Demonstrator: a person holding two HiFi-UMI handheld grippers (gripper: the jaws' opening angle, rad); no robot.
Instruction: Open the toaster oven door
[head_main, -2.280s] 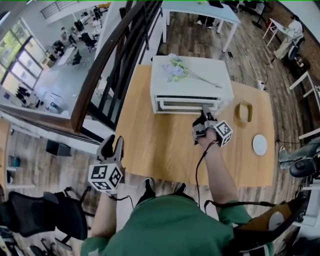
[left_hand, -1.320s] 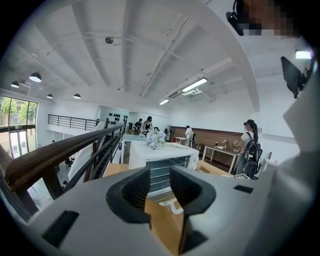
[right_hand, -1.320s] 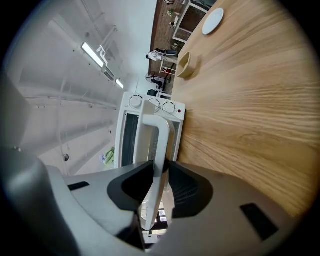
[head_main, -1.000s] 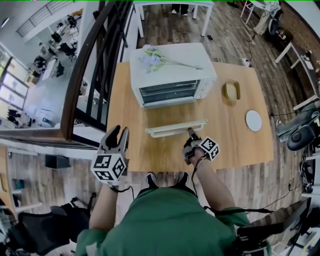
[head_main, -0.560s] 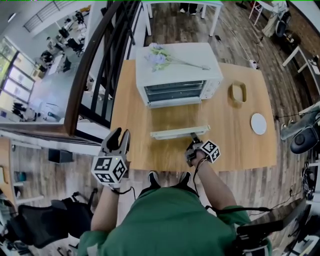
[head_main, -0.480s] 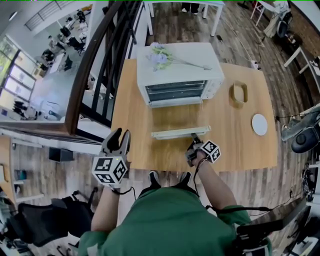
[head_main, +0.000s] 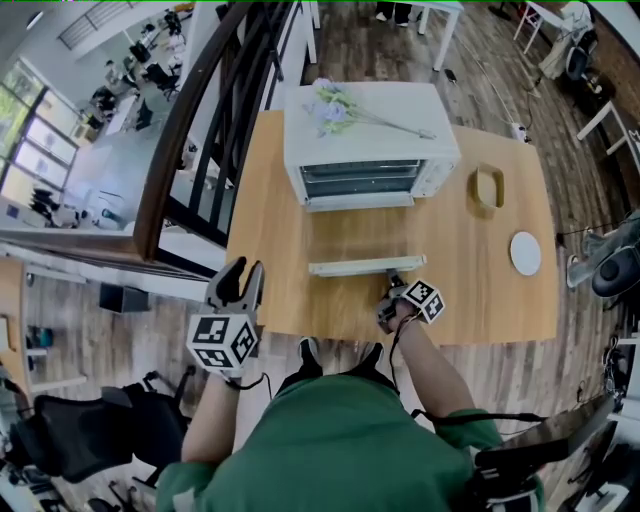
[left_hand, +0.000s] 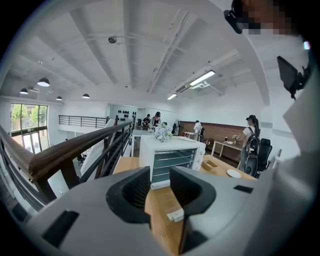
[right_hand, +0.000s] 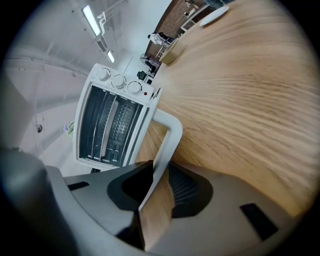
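**Oven door down, right jaws easing apart**

The toaster oven (head_main: 372, 150) sits at upper centre, its door open and the door handle (head_main: 365, 266) at mid-frame. The right gripper (head_main: 393, 285) has its jaws opening around the handle's right end. The left gripper (head_main: 240, 272), at lower left, gapes empty.

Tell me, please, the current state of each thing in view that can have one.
Toaster oven door: fully open, folded down flat.
Door handle: between the right hand-held gripper's jaws.
Right hand-held gripper: jaws opening, a gap showing beside the handle.
Left hand-held gripper: open, empty.
Flowers: lying on the oven's top.
Plate: empty, flat on the table.
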